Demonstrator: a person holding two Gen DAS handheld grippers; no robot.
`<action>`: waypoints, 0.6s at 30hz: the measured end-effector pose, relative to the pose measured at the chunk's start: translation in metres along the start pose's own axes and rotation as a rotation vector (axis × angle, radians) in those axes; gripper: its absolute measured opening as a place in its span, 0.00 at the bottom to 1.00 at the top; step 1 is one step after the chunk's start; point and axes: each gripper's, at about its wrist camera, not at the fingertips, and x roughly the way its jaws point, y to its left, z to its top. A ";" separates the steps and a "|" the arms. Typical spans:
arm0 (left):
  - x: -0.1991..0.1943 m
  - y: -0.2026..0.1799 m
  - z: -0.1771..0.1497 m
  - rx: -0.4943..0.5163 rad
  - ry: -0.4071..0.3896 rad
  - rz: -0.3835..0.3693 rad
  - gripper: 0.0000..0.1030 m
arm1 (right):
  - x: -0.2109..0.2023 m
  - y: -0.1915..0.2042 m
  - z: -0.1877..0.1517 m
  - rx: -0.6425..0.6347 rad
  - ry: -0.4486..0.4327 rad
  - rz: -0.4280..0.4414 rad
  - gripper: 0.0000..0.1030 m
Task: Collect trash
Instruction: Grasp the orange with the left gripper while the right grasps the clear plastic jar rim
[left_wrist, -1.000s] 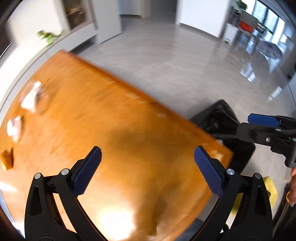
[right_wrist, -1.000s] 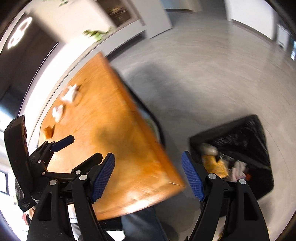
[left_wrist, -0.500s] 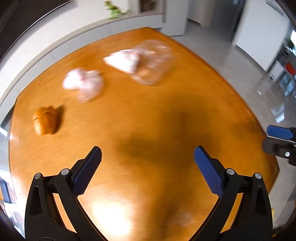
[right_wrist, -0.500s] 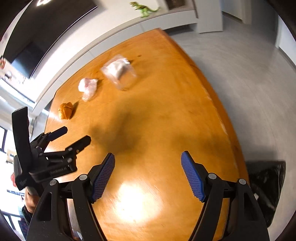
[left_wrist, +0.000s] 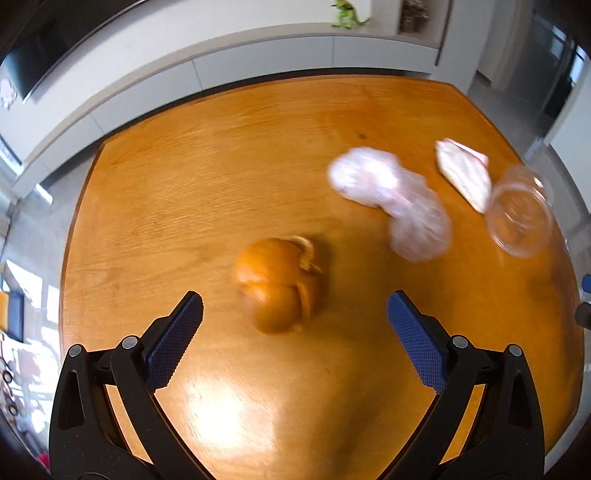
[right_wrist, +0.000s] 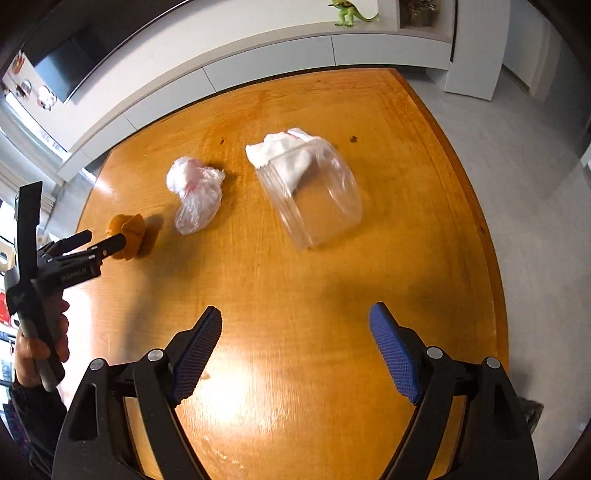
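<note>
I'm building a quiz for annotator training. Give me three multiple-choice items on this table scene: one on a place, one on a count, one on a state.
1. Which trash piece lies nearest the left gripper?
A. clear plastic bag
B. orange peel
C. crumpled white bag

2. How many trash pieces lie on the wooden table?
A. one
B. three
C. five

3. How does the right gripper stand?
A. open and empty
B. shut on a bag
C. shut on the peel

Answers:
1 B: the orange peel sits just ahead of its fingers.
2 B: peel, crumpled white bag and clear plastic bag.
3 A: its fingers stand wide apart over bare wood.
</note>
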 end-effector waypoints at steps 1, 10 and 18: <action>0.009 0.009 0.005 -0.020 0.012 -0.007 0.94 | 0.002 0.000 0.005 -0.005 0.001 -0.011 0.80; 0.061 0.019 0.020 -0.036 0.089 -0.094 0.60 | 0.038 0.007 0.054 -0.079 0.024 -0.136 0.80; 0.059 0.014 0.020 -0.012 0.050 -0.097 0.52 | 0.060 0.007 0.073 -0.162 -0.016 -0.208 0.60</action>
